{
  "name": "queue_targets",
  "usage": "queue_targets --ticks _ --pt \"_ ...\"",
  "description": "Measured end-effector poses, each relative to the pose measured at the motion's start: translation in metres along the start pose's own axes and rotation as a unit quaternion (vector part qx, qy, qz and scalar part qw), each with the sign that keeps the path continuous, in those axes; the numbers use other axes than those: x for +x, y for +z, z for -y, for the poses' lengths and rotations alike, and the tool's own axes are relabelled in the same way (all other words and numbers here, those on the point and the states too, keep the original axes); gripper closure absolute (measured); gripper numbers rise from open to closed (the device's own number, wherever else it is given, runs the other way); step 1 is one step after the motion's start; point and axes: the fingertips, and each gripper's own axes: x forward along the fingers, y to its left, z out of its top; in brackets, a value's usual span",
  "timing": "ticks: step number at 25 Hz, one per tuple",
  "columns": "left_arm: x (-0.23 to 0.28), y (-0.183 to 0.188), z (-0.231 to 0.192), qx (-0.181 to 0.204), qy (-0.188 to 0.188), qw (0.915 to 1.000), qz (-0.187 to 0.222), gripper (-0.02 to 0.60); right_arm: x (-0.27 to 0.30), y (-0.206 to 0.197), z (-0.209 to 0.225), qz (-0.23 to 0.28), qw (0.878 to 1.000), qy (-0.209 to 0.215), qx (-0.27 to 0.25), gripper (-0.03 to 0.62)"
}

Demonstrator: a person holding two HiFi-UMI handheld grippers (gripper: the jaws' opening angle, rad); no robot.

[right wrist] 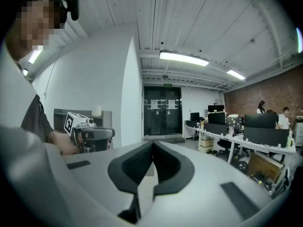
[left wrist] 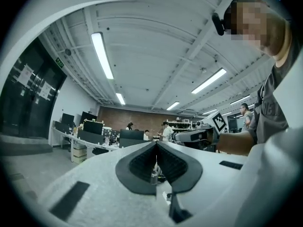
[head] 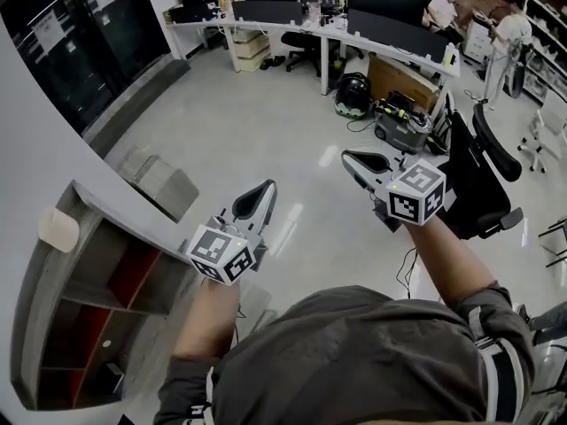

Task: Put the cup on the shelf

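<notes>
A cream cup [head: 58, 229] stands on top of the grey shelf unit [head: 89, 299] at the left wall; in the right gripper view the cup [right wrist: 97, 110] shows on that shelf [right wrist: 60, 115] far behind. My left gripper [head: 263, 190] is held in mid air to the right of the shelf, jaws shut with nothing between them [left wrist: 156, 144]. My right gripper [head: 356, 158] hovers further right over the floor, also shut and empty [right wrist: 152, 143]. Neither gripper touches the cup.
The shelf has red-backed compartments [head: 133, 273]. A cardboard box [head: 159, 182] lies on the floor beyond it. A black office chair [head: 478, 184] stands to the right, desks with monitors [head: 354, 16] and several people at the back.
</notes>
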Motion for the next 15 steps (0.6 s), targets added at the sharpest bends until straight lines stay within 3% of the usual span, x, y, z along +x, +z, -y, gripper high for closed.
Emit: queue_targets --ticks 8,15 --pt "0.022 -0.041 0.019 -0.024 0.004 0.9997 -0.003 0.58 -0.033 -0.069 0.016 -0.034 0.999 -0.006 0.023 0.605" --pt "0.018 -0.066 0.018 -0.032 0.01 0.9992 -0.022 0.58 -0.03 -0.086 0.021 -0.033 0.999 -0.01 0.035 0.605"
